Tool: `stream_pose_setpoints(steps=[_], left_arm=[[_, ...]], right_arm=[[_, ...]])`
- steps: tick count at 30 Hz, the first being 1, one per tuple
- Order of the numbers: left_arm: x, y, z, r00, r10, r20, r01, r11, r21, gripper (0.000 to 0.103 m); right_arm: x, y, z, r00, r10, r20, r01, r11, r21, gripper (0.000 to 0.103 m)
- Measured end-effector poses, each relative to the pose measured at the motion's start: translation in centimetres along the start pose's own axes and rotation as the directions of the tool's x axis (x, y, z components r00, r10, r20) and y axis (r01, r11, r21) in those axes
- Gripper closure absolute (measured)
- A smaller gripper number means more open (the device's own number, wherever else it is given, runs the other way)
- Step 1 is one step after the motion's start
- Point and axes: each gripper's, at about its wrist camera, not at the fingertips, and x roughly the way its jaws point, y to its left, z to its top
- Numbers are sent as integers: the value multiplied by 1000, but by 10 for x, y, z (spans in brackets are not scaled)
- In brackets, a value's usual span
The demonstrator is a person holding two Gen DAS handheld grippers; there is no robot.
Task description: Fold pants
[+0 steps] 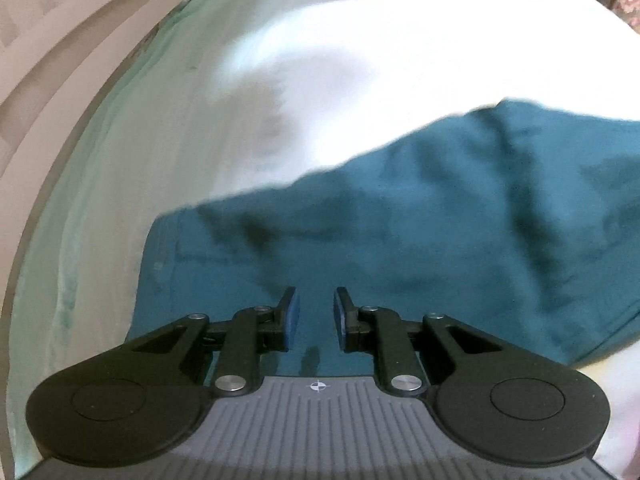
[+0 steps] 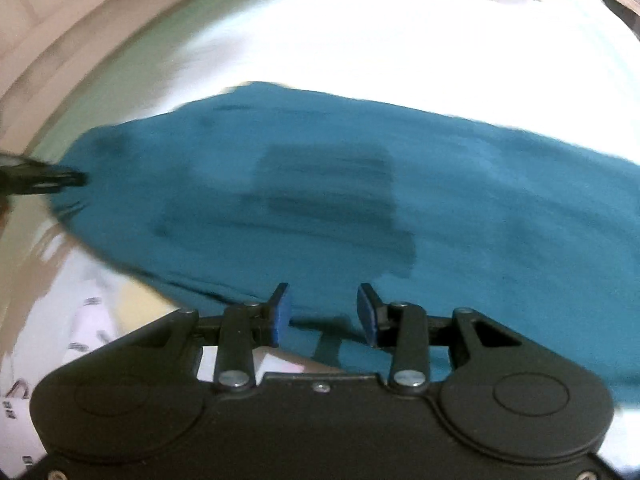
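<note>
Where pants (image 2: 360,200) lie, white bedsheet (image 1: 360,40).

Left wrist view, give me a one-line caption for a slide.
Open left gripper poised over teal pants spread on a white bedsheet, fingers apart, nothing gripped.

Right tongs (image 2: 323,312) gape above teal pants (image 2: 360,200) on white sheet (image 2: 400,40)

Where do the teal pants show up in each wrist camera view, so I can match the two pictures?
Left wrist: pants fill the lower middle and right, under the open left gripper.
Right wrist: pants band across the middle, ahead of the open right gripper.
Shared landmark: white bedsheet beyond them.
</note>
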Motion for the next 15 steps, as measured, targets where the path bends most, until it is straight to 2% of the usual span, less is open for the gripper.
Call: stream_pose_setpoints(steps=[3, 7, 10, 15], left_arm=[[-11, -18, 13, 998, -59, 16, 60, 998, -26, 85], [-13, -46, 24, 988, -157, -12, 156, 987, -33, 85], [-11, -64, 29, 981, -192, -33, 191, 981, -14, 85], [-8, -81, 28, 968, -237, -83, 237, 971, -4, 85]], right_arm=[[-5, -20, -11, 999, -43, -20, 44, 999, 30, 55], [-9, -17, -21, 996, -81, -26, 81, 996, -29, 55], [-5, -8, -24, 994, -108, -6, 107, 988, -110, 55], [11, 8, -24, 989, -148, 12, 145, 946, -290, 55]])
